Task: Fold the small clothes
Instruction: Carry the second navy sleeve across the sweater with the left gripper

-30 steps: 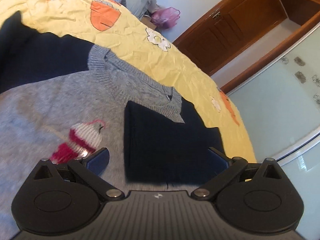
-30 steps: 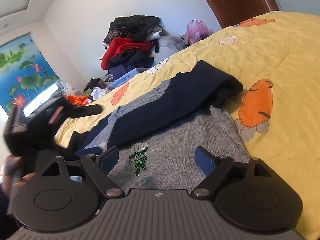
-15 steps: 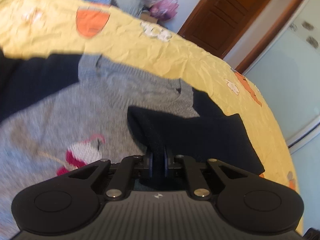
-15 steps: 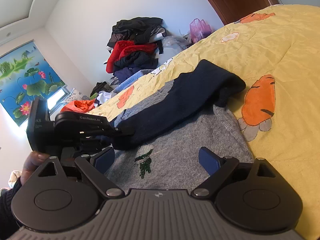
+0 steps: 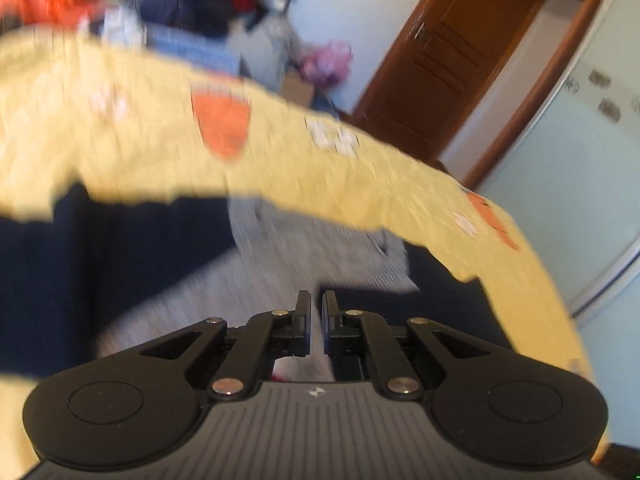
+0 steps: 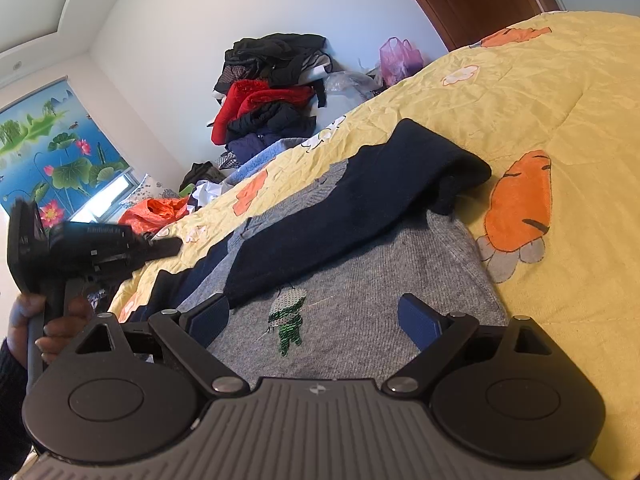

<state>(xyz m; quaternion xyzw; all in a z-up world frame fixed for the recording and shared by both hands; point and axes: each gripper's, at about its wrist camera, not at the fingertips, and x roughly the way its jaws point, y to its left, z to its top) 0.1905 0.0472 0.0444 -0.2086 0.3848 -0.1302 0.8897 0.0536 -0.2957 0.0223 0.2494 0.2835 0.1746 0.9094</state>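
A small grey knit sweater (image 6: 360, 280) with dark navy sleeves lies flat on the yellow bed cover (image 6: 540, 92). One navy sleeve (image 6: 360, 208) is folded across its chest. In the blurred left wrist view the sweater (image 5: 288, 264) lies below my left gripper (image 5: 316, 320), whose fingers stand almost together with nothing seen between them; the other navy sleeve (image 5: 440, 312) lies to its right. The left gripper (image 6: 164, 246) also shows in the right wrist view, raised above the sweater's far side. My right gripper (image 6: 312, 316) is open and empty over the sweater's hem.
A pile of black, red and navy clothes (image 6: 268, 96) is stacked beyond the bed. A pink plastic bag (image 6: 400, 56) and a wooden door (image 5: 448, 64) stand at the far wall. An orange bag (image 6: 160, 212) lies past the bed's left side.
My left gripper shut on the navy sleeve half a second ago; now it has lifted and tilted up, fingers near together without the sleeve between them. The right gripper stayed open and hardly moved.
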